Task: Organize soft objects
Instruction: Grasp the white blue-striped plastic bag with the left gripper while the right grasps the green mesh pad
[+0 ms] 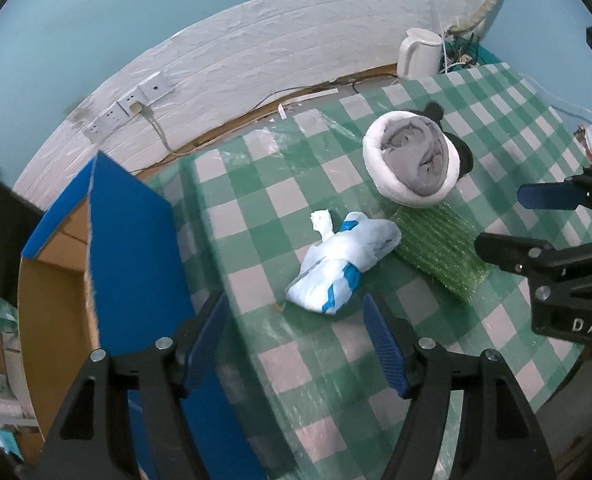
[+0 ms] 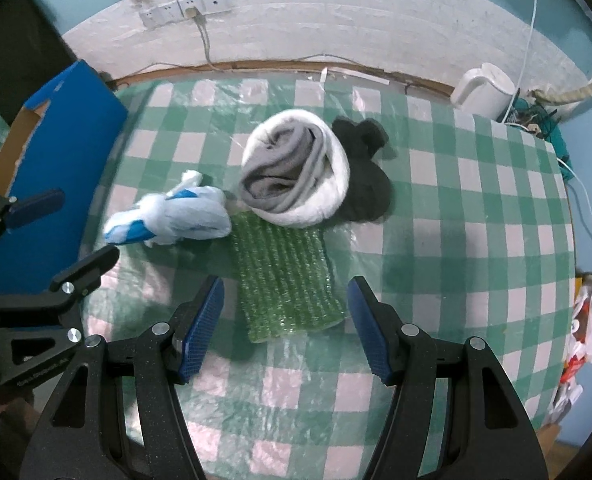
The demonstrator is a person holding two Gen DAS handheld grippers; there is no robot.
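1. While both grippers hang above the bench (image 2: 455, 208), nothing is gripped.
2. Left gripper (image 1: 296, 344): jaws apart, just short of the plastic bag (image 1: 335, 264), likely lining up a pick.
3. Right gripper (image 2: 284, 320): jaws apart, straddling the green bubble wrap's (image 2: 284, 276) near end.
4. Bag lies left of the wrap; the rolled hat (image 2: 296, 172) rests on the wrap's far end; the blue box (image 1: 136, 248) stands open further left, probably the bin.

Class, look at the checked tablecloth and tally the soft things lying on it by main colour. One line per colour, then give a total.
White and blue: 1, the knotted plastic bag
Green: 1, the bubble wrap sheet
White and grey: 1, the rolled fleece bundle
Black: 1, the fuzzy black item partly behind the bundle
Total: 4
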